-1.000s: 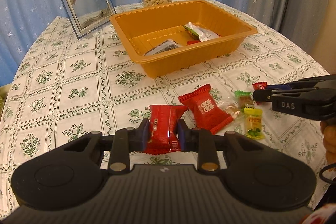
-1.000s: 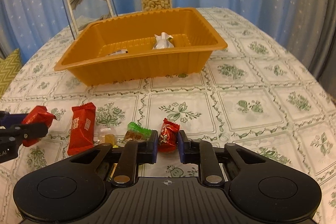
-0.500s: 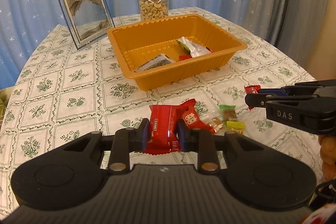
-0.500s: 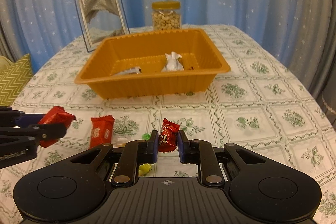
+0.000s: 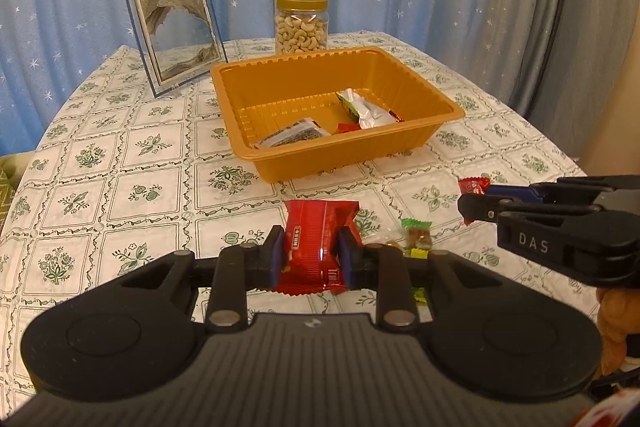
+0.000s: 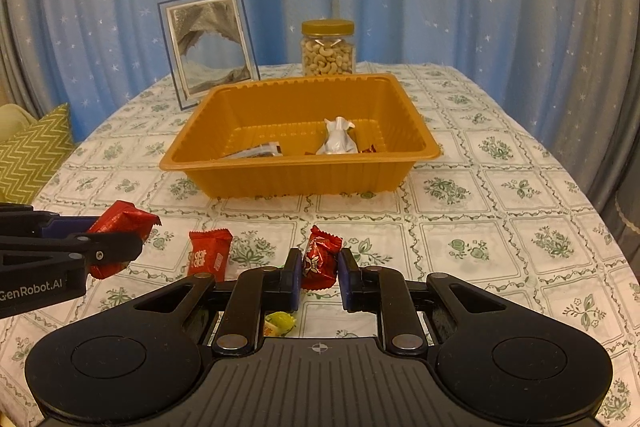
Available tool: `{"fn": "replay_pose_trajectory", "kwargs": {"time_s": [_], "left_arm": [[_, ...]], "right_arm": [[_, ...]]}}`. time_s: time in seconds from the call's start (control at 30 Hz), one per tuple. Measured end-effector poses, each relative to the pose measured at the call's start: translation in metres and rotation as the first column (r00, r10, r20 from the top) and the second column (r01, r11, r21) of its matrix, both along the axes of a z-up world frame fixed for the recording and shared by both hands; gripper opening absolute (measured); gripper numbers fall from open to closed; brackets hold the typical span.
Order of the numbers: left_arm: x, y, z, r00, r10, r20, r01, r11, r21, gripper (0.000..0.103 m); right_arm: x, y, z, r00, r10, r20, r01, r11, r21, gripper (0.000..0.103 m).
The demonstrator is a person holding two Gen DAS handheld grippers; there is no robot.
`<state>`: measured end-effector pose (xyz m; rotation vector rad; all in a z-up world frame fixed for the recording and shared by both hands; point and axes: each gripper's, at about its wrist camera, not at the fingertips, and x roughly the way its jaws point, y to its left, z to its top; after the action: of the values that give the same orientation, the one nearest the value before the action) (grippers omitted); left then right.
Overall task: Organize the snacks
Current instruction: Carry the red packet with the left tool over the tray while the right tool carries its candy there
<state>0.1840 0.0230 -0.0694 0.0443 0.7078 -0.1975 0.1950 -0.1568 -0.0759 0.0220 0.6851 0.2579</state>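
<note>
You hold one snack in each gripper, both clear of the counter [image 6: 500, 239]. The left gripper [image 5: 311, 254] has its jaws clamped across the middle of a flat red wafer packet [image 5: 316, 247], so the wrapper stays level and its crimped ends hang free. The right gripper [image 6: 319, 274] grasps a small red candy [image 6: 320, 259] by its body, with the twisted top standing above the jaws; this grip keeps the foil from slipping. Both loads sit in front of the orange tray [image 6: 296, 173], which stands mid-counter with its open side up and already contains a silver packet [image 6: 338, 143] and a dark sachet [image 5: 292, 137], so judge it as the collecting point. Loose pieces remain on the counter near you: a second red packet [image 6: 209, 254], a green-wrapped sweet [image 5: 417, 235] and a yellow sweet [image 6: 280, 321]. The cashew jar [image 6: 328, 49] and the picture frame [image 6: 210, 47] stand behind the tray, well apart from your path. Carry each snack over the near tray wall before you release it; the wall is tall, so a low approach could snag the wrapper.
</note>
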Motion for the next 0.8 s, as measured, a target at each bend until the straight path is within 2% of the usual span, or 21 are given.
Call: {"fn": "replay_pose_trajectory", "kwargs": {"time_s": [0.43,0.8], "left_arm": [[0.004,-0.003,0.008,1.000,0.016,0.025,-0.015,0.999,-0.029,0.025],[0.028,-0.005,0.035,0.994,0.032,0.105,-0.026,0.998,-0.051,0.025]], "right_arm": [[0.004,-0.009,0.017,0.999,0.004,0.041,-0.004,1.000,0.006,0.019],[0.024,-0.014,0.041,0.994,0.033,0.101,-0.034,0.999,0.008,0.019]]}}
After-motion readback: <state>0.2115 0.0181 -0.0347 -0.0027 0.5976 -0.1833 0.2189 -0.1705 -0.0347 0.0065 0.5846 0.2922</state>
